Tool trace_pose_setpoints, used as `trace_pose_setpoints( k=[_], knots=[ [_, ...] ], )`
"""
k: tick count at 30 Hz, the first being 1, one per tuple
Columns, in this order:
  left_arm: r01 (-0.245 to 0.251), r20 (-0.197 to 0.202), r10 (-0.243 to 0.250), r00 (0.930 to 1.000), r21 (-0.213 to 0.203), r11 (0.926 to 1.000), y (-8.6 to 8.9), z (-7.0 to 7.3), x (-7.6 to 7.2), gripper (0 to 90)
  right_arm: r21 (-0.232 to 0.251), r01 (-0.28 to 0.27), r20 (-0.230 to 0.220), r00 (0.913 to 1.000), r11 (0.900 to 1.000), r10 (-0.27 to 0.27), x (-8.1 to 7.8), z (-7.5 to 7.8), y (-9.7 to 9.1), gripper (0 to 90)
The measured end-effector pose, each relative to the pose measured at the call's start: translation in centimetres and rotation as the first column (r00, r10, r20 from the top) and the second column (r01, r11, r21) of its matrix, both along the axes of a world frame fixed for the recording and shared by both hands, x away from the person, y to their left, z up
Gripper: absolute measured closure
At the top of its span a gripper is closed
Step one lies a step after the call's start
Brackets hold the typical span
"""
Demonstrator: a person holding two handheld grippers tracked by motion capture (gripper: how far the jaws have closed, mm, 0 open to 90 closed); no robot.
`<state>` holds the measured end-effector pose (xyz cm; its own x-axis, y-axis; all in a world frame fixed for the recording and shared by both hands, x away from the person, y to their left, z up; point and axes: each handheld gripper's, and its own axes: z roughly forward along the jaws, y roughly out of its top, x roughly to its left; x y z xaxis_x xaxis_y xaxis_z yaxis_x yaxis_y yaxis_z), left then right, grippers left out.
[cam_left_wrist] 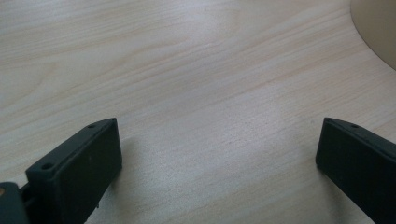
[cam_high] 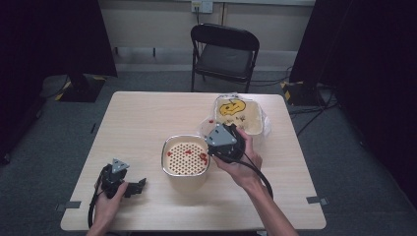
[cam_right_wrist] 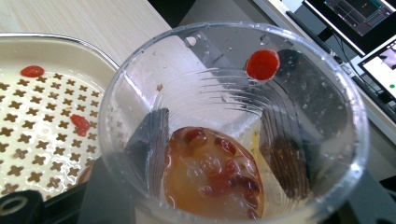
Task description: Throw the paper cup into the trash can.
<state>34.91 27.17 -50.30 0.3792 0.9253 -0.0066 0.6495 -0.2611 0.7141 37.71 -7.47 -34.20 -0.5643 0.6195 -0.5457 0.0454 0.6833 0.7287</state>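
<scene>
My right gripper [cam_high: 213, 132] is shut on a clear plastic cup [cam_right_wrist: 219, 88], tilted beside the cream strainer bowl [cam_high: 184, 156]. Amber liquid with red berries [cam_right_wrist: 215, 172] lies in the cup's bottom, and one red berry [cam_right_wrist: 262, 64] sticks to its wall near the rim. Through the plastic the black jaws show on both sides. The strainer's perforated insert [cam_right_wrist: 42, 126] carries a few red berries [cam_right_wrist: 80, 123]. My left gripper [cam_high: 137, 186] rests open on the table near the front left; its jaws [cam_left_wrist: 219, 154] stand wide apart over bare wood, holding nothing.
A square cream container [cam_high: 239, 114] with a yellow smiley print stands behind the cup at the back right. The bowl's side [cam_left_wrist: 378, 28] is just beyond the left gripper. A black folding chair [cam_high: 224, 54] stands behind the wooden table [cam_high: 142, 118].
</scene>
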Motion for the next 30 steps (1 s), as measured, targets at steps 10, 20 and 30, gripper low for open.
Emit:
trace_pose_setpoints(
  k=[10,20,30],
  knots=[
    [0.000,0.000,0.000,1.0000,0.000,1.0000,0.0,0.0,0.0,0.0,-0.179,-0.005,0.076,0.9969,0.9839,0.019,0.1,0.2,2.0,44.8],
    [0.000,0.000,0.000,1.0000,0.000,1.0000,0.0,0.0,0.0,0.0,-0.373,0.007,0.137,0.9894,0.9279,0.048,-0.2,-0.2,3.9,45.6],
    [0.000,0.000,0.000,1.0000,0.000,1.0000,0.0,0.0,0.0,0.0,-0.499,0.028,0.194,0.9777,0.8659,0.080,-0.3,-0.7,5.0,46.2]
  ],
)
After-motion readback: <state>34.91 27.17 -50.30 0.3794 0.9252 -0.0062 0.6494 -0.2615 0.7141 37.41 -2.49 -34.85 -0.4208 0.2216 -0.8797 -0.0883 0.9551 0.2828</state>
